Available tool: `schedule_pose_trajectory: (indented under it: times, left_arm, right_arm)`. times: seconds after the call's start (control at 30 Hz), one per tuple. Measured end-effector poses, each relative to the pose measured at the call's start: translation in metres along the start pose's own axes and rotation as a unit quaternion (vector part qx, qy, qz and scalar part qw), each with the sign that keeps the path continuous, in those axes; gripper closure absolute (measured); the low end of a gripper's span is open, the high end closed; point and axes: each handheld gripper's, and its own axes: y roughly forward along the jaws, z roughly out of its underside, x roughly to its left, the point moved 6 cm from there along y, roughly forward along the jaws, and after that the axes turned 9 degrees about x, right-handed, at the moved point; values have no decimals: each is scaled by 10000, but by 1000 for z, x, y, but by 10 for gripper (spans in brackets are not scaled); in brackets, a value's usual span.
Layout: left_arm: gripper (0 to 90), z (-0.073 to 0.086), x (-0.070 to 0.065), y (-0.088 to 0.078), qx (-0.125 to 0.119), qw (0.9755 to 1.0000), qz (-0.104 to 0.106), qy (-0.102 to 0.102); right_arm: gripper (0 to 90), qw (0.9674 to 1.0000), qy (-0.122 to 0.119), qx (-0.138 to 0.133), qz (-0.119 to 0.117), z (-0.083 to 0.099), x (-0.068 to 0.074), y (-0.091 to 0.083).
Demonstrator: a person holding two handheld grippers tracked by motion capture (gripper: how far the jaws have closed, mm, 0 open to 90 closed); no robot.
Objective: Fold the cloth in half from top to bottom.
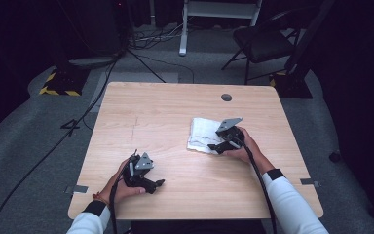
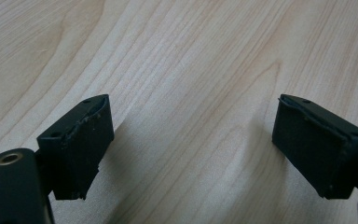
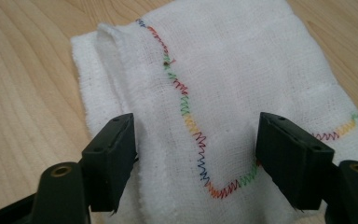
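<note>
Cloth (image 3: pixel 242 79): white gauze weave, hem stitched in a multicolour zigzag of red, green, yellow, orange and blue thread. Desk (image 1: pixel 175 117): light wood, pale grain with darker streaks, one dark grey round cap (image 1: pixel 226 97) near the far edge. Left gripper (image 1: pixel 148 183) and right gripper (image 1: pixel 224 141): black bodies, grey plates on top; fingers (image 3: pixel 112 154) matt black. Sleeves (image 1: pixel 292 204): white, black cuffs. Floor (image 1: pixel 29 146): grey carpet. Yellow-black hazard stripes on the stand base (image 1: pixel 61 85). Chair (image 1: pixel 265 41): black.

Wide bare room is being left across the table (image 1: pixel 165 117) between both grippers; only the folded cloth (image 1: pixel 202 132) is lying in the path, under the right gripper (image 1: pixel 222 145).
</note>
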Motion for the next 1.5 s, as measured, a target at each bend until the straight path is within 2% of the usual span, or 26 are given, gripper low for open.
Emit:
schedule_pose_trajectory:
  times: [0.17,0.53,0.67,0.8,0.97,1.17,1.5]
  left_arm:
    - [128,0,0,0,0,10000,-5,-5]
    - [129,0,0,0,-1,10000,-14,-8]
    - [129,0,0,0,2,10000,-13,-9]
    - [129,0,0,0,-1,10000,-21,-17]
    - [129,0,0,0,1,10000,-28,-24]
    - [129,0,0,0,-1,10000,-26,-26]
    - [130,0,0,0,-1,10000,-18,-25]
  right_arm:
    - [293,10000,7,-25,-23,-3,3,-12]
    - [293,9998,66,21,168,6,3,-38]
    - [293,9995,35,76,313,15,5,-53]
    - [293,9994,8,110,327,24,8,-62]
    - [288,9988,-7,266,415,33,11,-70]
    - [289,9981,-76,323,525,43,16,-80]
    - [286,9972,-151,485,556,65,28,-91]
